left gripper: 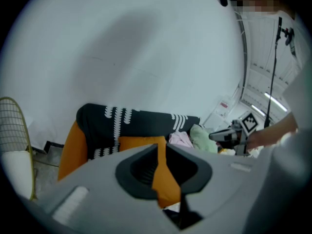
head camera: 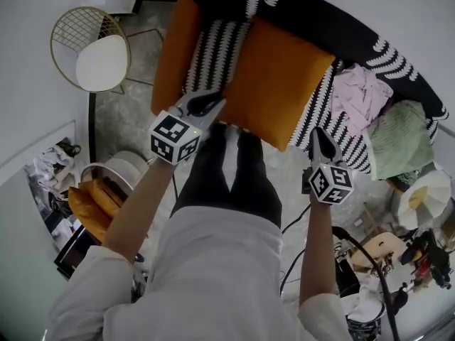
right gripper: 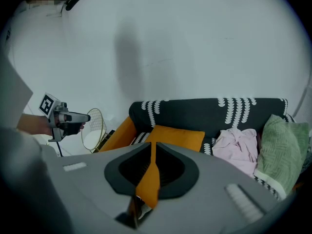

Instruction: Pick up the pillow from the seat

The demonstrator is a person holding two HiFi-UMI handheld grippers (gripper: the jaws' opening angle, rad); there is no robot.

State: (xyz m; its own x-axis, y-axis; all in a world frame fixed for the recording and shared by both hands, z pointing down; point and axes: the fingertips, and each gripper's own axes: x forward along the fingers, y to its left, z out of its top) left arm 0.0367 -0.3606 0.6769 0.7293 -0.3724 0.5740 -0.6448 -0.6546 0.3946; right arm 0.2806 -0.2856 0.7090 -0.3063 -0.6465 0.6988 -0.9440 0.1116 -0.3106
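An orange pillow [head camera: 281, 84] lies tilted on the black-and-white patterned sofa seat [head camera: 210, 52]. It also shows in the left gripper view as the pillow [left gripper: 139, 143] and in the right gripper view as the pillow [right gripper: 178, 136], some way ahead of both. My left gripper [head camera: 212, 105] hovers by its near left edge, and my right gripper [head camera: 318, 136] is off its near right corner. Neither touches it. The left gripper [left gripper: 162, 149] and the right gripper [right gripper: 152, 147] each show only a narrow slit, with nothing between the pads.
The sofa has an orange armrest [head camera: 174, 48] at its left. A pink cloth [head camera: 359, 94] and a green cushion [head camera: 402, 141] lie on the seat to the right. A gold wire chair [head camera: 92, 48] stands left of the sofa. Clutter and cables cover the floor on both sides.
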